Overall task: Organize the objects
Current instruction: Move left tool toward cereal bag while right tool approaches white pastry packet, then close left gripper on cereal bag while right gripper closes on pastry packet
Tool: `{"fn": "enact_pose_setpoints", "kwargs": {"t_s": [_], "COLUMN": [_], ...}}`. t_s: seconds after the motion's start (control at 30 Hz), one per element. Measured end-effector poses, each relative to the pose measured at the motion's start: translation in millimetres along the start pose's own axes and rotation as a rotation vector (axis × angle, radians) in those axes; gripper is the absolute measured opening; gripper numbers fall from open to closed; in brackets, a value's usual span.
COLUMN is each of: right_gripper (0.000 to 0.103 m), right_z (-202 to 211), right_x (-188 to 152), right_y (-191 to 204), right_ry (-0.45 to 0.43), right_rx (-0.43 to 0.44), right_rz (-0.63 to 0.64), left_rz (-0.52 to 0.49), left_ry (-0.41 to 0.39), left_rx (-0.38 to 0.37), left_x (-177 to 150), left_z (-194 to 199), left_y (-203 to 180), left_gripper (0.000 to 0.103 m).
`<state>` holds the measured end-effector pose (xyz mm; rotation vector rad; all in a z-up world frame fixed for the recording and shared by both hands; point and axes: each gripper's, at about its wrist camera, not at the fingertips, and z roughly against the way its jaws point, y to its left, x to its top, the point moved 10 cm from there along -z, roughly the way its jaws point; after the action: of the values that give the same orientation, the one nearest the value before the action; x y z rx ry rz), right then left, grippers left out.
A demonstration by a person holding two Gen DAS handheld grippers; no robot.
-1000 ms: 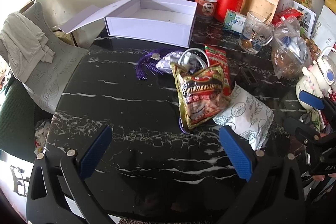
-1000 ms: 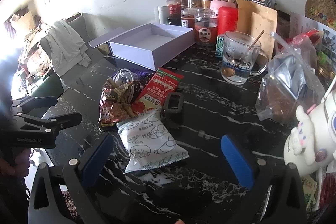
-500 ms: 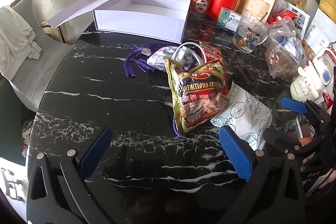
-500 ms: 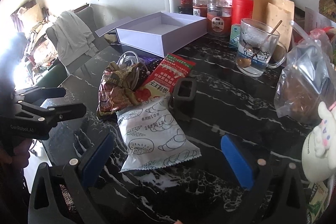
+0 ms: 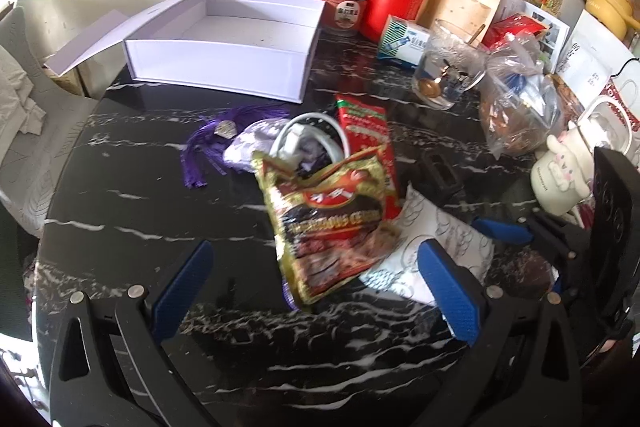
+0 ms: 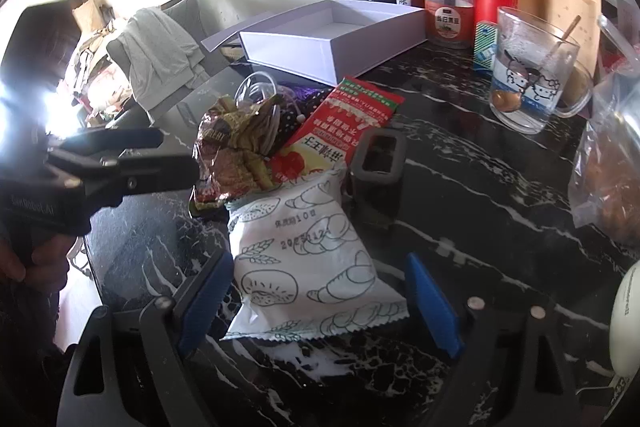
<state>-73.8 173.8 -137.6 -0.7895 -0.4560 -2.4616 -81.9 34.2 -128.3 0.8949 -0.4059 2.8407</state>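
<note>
**White pastry packet between your closing right jaws**

White crinkly packet (image 6: 316, 267), croissant line drawings, lies flat on the black marble table (image 6: 500, 195), at 6 o'clock of the snack pile. Your right gripper (image 6: 320, 303) tilts down over it, jaws closing, pads not touching yet. Left gripper (image 5: 316, 291) spread wide, empty, glossy cereal bag (image 5: 328, 227) at its 12 o'clock. Open white box (image 5: 224, 59) beyond.

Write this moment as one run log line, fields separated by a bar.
phase: approach | right gripper: closing around white pastry packet, not gripped | left gripper: open, near cereal bag | white box: empty
</note>
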Motion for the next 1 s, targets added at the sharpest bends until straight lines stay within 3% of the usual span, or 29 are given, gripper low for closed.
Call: {"fn": "enact_pose_setpoints", "kwargs": {"t_s": [0.17, 0.27, 0.33, 0.5, 1.0], "right_gripper": [0.080, 0.079, 0.078, 0.078, 0.078], "right_z": [-2, -1, 0, 2, 23], "right_x": [-1, -2, -2, -5, -29], "right_y": [2, 1, 0, -1, -2], "right_ry": [0.004, 0.006, 0.009, 0.017, 0.040], "right_rx": [0.002, 0.009, 0.007, 0.002, -0.027], "right_rz": [0.024, 0.019, 0.023, 0.028, 0.012], "left_rz": [-0.004, 0.000, 0.015, 0.045, 0.072], "left_ry": [0.017, 0.035, 0.049, 0.064, 0.125], "left_rx": [0.007, 0.015, 0.021, -0.021, -0.041], "left_x": [5, 5, 3, -4, -47], "left_z": [-17, -27, -33, -36, -4], "left_y": [-6, -5, -3, -2, 14], "left_gripper": [0.100, 0.089, 0.076, 0.059, 0.058]}}
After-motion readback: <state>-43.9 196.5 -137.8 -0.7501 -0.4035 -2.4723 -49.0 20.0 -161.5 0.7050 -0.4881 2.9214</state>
